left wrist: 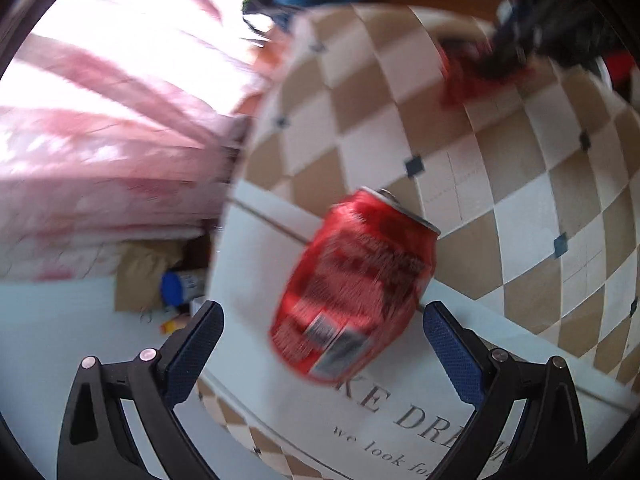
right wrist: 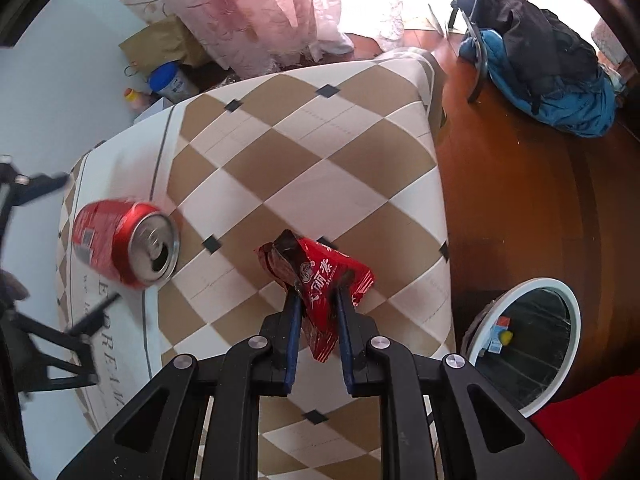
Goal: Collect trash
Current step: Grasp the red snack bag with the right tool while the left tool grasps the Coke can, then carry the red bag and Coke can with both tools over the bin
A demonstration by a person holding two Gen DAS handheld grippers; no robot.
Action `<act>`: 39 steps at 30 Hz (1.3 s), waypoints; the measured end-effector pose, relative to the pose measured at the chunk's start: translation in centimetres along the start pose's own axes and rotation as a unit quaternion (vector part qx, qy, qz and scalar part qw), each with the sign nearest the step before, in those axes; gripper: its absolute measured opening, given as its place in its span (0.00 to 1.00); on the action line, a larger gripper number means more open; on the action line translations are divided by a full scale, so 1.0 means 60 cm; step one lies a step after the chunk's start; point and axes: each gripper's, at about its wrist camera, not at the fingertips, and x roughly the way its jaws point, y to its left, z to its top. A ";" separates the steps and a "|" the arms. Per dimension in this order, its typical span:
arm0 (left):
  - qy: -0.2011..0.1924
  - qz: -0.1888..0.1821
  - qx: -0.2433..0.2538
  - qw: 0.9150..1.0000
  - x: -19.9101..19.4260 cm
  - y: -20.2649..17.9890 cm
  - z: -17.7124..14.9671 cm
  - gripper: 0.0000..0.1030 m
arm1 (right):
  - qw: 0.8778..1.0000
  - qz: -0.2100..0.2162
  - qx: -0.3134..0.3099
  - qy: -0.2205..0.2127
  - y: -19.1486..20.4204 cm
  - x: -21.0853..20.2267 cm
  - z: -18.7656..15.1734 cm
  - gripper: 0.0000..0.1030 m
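Right gripper [right wrist: 317,294] pinches a red snack wrapper [right wrist: 320,280] above the checked tablecloth [right wrist: 304,160]; left gripper [left wrist: 323,320] gapes wide around a red can [left wrist: 352,284] lying on that tablecloth's edge.

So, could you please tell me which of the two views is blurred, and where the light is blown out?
Left wrist view: motion blur smears the can and the curtain, whose upper part burns out to white; the left gripper stays crisp. Right wrist view: mostly sharp, the wrapper print shows clearly in the right gripper, only the window at top is overexposed.
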 end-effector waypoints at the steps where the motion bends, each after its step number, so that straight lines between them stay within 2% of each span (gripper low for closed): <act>1: 0.011 -0.011 0.011 1.000 0.013 -0.003 0.005 0.99 | 1.000 0.000 0.002 0.000 -0.003 0.000 0.004 0.17; 4: 0.025 -0.022 0.032 0.999 0.041 -0.016 0.021 0.96 | 1.000 0.004 0.005 0.000 -0.006 0.001 0.006 0.17; 5: 0.025 -0.026 0.030 0.999 0.046 -0.018 0.025 0.87 | 1.000 0.005 0.006 0.000 -0.008 0.002 0.007 0.17; 6: 0.016 -0.034 0.023 0.999 0.041 -0.014 0.027 0.82 | 1.000 0.007 0.005 0.000 -0.010 0.002 0.008 0.17; 8: -0.007 -0.035 -0.014 0.999 0.022 0.000 0.025 0.80 | 1.000 0.009 0.005 -0.001 -0.010 0.003 0.003 0.17; 10: -0.012 -0.048 -0.037 0.998 0.016 0.002 0.022 0.80 | 1.000 0.008 0.004 -0.006 -0.009 0.004 -0.006 0.16; 12: -0.023 -0.043 -0.067 0.997 0.006 -0.002 0.013 0.80 | 1.000 0.010 0.005 -0.010 -0.008 0.004 -0.018 0.15; 18: -0.049 -0.041 -0.177 0.982 -0.020 -0.003 -0.022 0.79 | 0.999 0.022 0.005 -0.033 -0.002 -0.017 -0.073 0.11; 22: -0.073 -0.048 -0.257 0.962 -0.072 -0.020 -0.063 0.79 | 0.997 0.043 0.012 -0.056 -0.001 -0.051 -0.117 0.09; 25: -0.091 -0.055 -0.325 0.940 -0.114 -0.031 -0.092 0.79 | 0.996 0.051 0.010 -0.078 0.005 -0.091 -0.155 0.09; 26: -0.099 -0.055 -0.356 0.928 -0.132 -0.034 -0.104 0.79 | 0.995 0.055 0.010 -0.084 0.005 -0.105 -0.167 0.09; 29: -0.117 -0.062 -0.410 0.902 -0.181 -0.057 -0.126 0.79 | 0.992 0.064 0.009 -0.112 0.002 -0.161 -0.210 0.09; 35: -0.159 -0.056 -0.463 0.870 -0.286 -0.106 -0.144 0.79 | 0.985 0.062 0.006 -0.162 -0.036 -0.271 -0.301 0.09; 37: -0.179 -0.058 -0.470 0.862 -0.326 -0.123 -0.138 0.79 | 0.982 0.060 0.015 -0.178 -0.061 -0.308 -0.332 0.09; 39: -0.196 -0.063 -0.470 0.859 -0.363 -0.136 -0.129 0.79 | 0.980 0.060 0.025 -0.190 -0.087 -0.339 -0.355 0.09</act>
